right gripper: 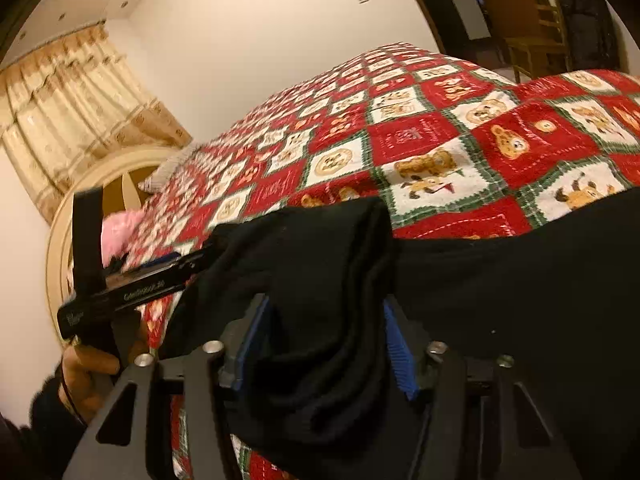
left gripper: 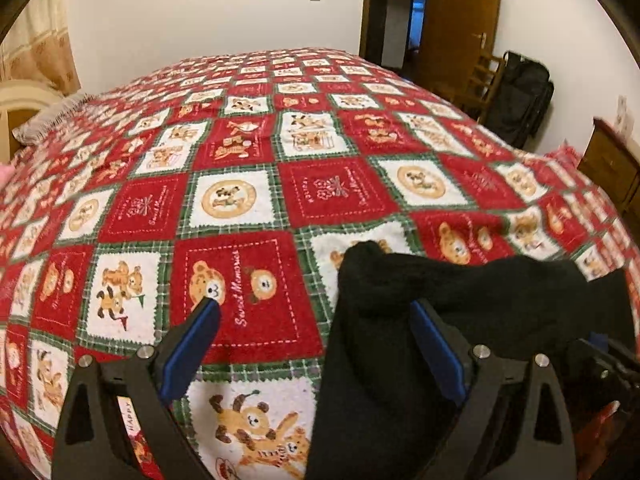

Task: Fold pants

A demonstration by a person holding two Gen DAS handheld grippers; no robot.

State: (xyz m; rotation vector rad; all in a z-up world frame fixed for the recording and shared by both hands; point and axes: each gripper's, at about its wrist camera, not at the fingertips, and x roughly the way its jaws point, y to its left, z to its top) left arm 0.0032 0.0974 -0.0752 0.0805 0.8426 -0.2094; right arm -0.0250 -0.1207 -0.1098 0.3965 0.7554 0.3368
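— So, what is lying under everything?

— A bed (left gripper: 280, 128) is filling most of both views, and a red, white and green patchwork bedspread (left gripper: 248, 200) with teddy bears is covering it. A pale pillow (left gripper: 48, 120) is sitting at the head end, beside a cream curved headboard (right gripper: 80, 184).

— And the room around it?

— Plain light walls are running behind the bed. Beige curtains (right gripper: 72, 112) are hanging near the headboard. On the far side a brown wooden door (left gripper: 460, 12) is standing open, with a wooden chair (left gripper: 480, 80) and a black bag (left gripper: 520, 96) next to it.

— Where are the pants?

— The black pants (left gripper: 460, 292) are lying bunched on the near part of the bedspread, to the right in the left wrist view.

— What are the left tongs (left gripper: 316, 312) doing?

— They are standing wide apart and gripping nothing. One blue pad (left gripper: 192, 348) is hovering over bare bedspread, the other is resting against the edge of the pants.

— And the right tongs (right gripper: 324, 336)?

— They are standing on either side of a thick fold of the pants, and the fabric is filling the gap between the blue pads, so they are gripping it. A hand (right gripper: 88, 376) is holding the left tool at the left edge of that view.
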